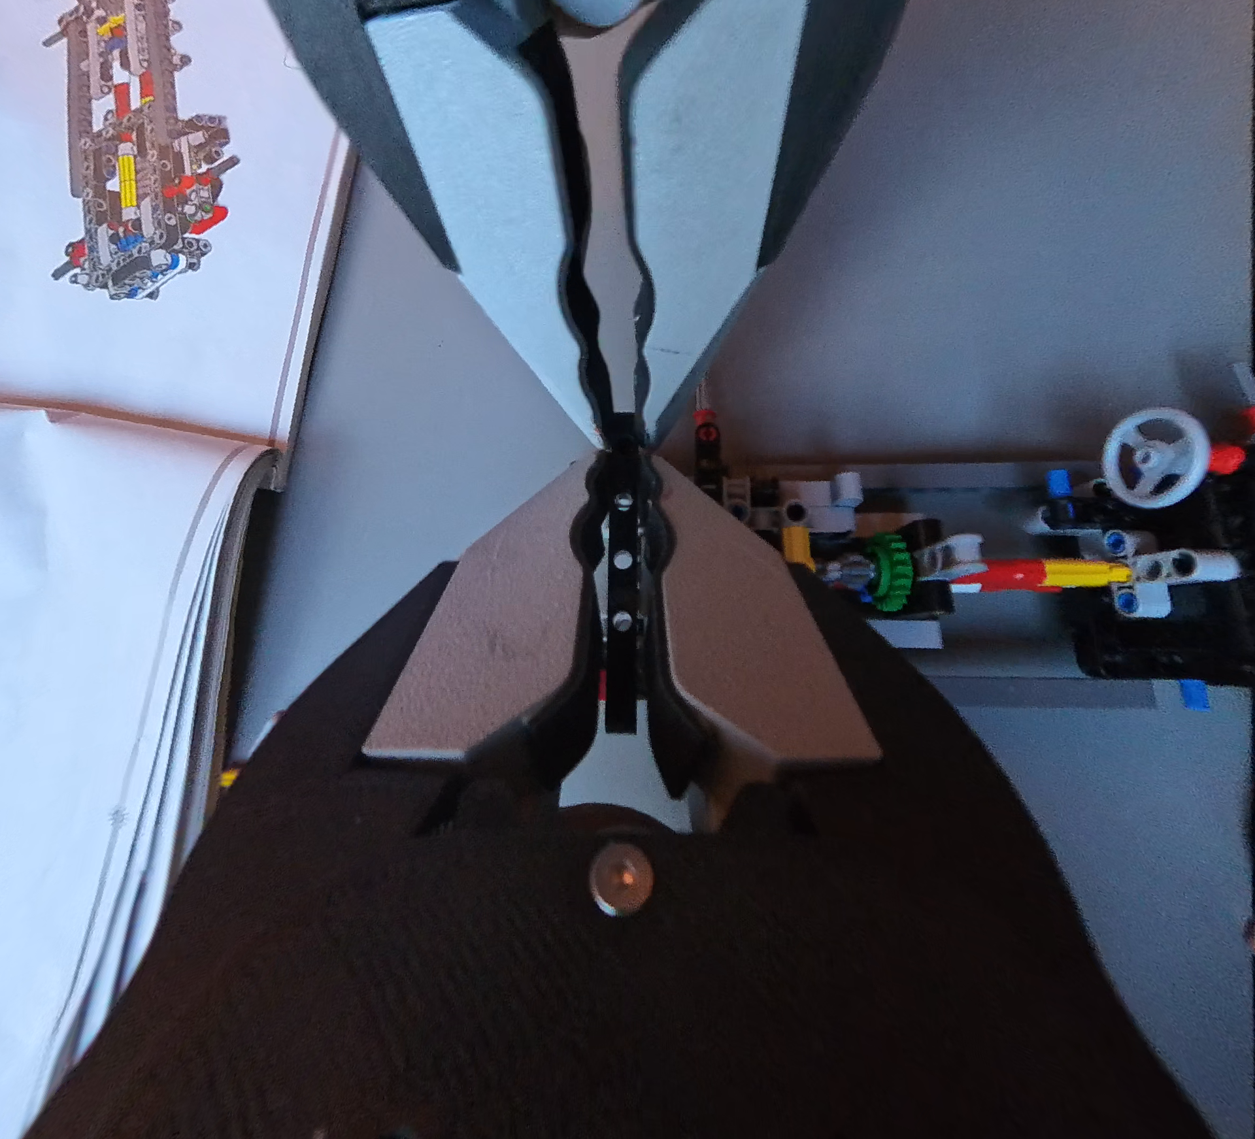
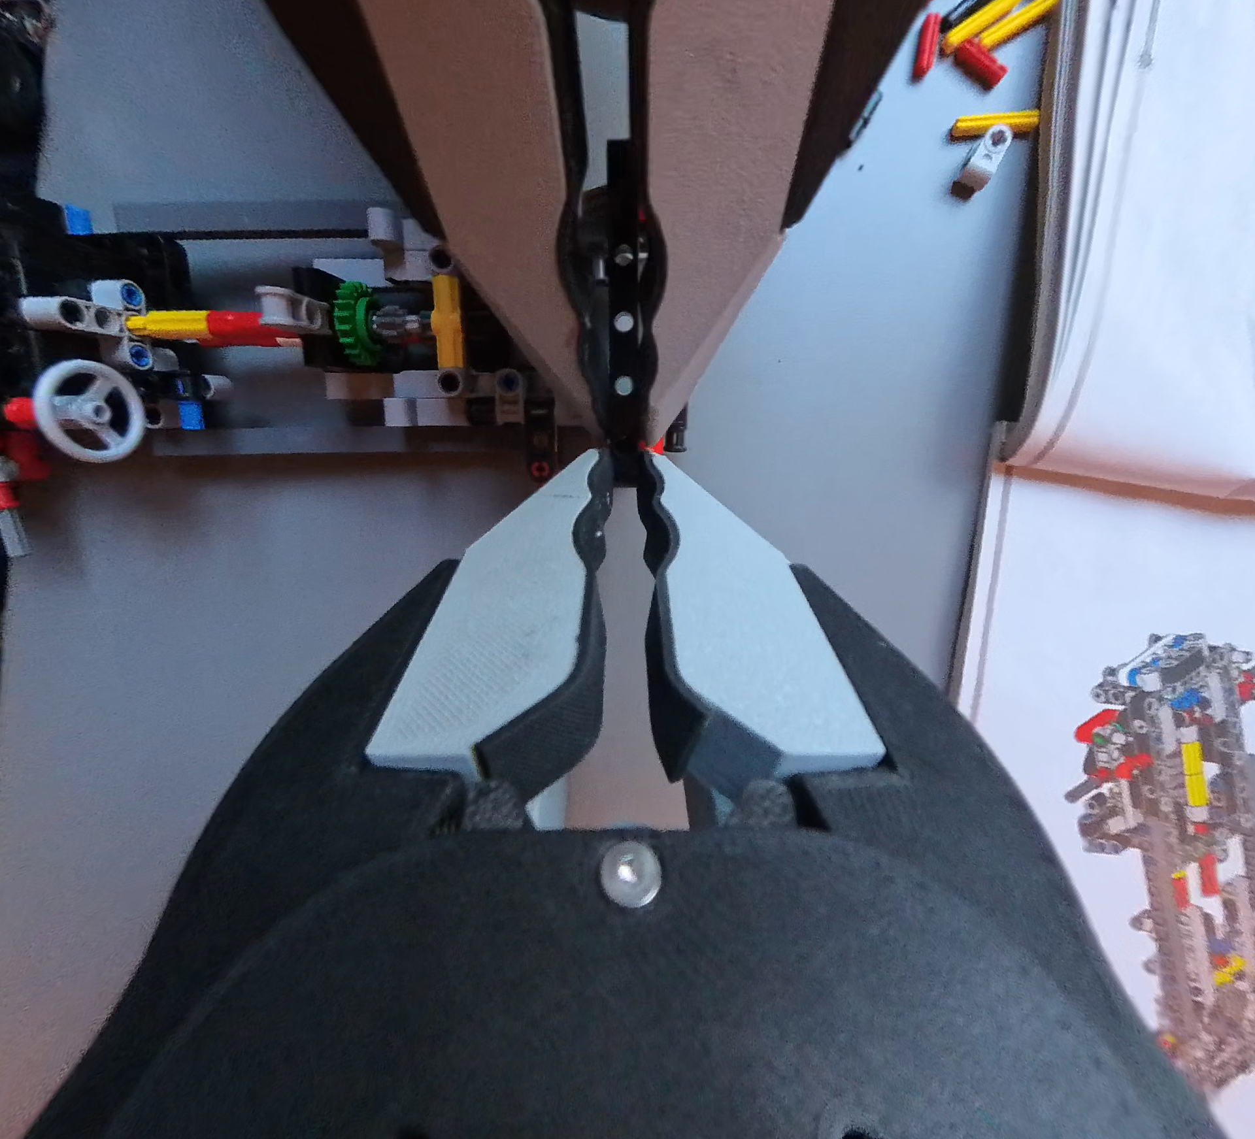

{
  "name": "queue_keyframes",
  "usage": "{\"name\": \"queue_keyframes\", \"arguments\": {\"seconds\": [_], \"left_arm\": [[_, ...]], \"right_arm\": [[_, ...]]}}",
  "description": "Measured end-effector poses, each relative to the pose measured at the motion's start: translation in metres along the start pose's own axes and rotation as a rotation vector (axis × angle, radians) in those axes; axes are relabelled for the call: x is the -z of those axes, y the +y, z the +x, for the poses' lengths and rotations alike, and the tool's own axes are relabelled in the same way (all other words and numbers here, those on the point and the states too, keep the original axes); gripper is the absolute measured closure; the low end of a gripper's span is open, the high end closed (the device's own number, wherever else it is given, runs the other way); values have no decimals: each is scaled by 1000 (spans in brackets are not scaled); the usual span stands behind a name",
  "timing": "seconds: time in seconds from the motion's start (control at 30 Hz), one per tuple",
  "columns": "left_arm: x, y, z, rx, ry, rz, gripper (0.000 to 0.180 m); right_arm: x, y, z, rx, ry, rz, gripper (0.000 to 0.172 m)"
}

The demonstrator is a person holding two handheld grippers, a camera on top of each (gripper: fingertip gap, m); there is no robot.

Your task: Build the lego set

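Both grippers are meeting tip to tip over the grey counter (image 1: 421, 319), sharing one black beam with holes (image 1: 623, 563). The left gripper (image 1: 623, 461) has its fingers (image 1: 516, 617) clamped along most of the beam's length. Just past that, the right gripper (image 2: 626, 468) comes in from the opposite side and its fingers (image 2: 516, 617) are pinched on the beam's far end (image 2: 625, 468), so the beam hangs between the two, off the counter.

Beside the beam there's a half-built brick model (image 1: 1019, 563) with a green gear (image 1: 889, 570), a red and yellow axle and a small white steering wheel (image 1: 1154, 465). On the other side of the beam lies an open instruction booklet (image 1: 136, 359), and loose yellow, red and blue pins (image 2: 985, 20) are scattered near the booklet's edge.
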State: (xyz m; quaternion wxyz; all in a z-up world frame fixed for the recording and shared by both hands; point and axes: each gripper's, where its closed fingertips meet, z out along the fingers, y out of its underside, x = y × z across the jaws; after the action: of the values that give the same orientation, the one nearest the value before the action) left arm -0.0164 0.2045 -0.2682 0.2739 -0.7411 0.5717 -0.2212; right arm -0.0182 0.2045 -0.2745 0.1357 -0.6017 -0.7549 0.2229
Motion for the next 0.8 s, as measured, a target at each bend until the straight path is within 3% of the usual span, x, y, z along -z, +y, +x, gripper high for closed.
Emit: {"name": "queue_keyframes", "arguments": {"seconds": [0.27,0.8], "left_arm": [[4,4,3,12,1,37,174],[11,13,3,19,-43,39,175]], "right_arm": [[-4,-5,-4,64,-110,-29,166],[-12,-14,-3,133,-34,-104,165]]}}
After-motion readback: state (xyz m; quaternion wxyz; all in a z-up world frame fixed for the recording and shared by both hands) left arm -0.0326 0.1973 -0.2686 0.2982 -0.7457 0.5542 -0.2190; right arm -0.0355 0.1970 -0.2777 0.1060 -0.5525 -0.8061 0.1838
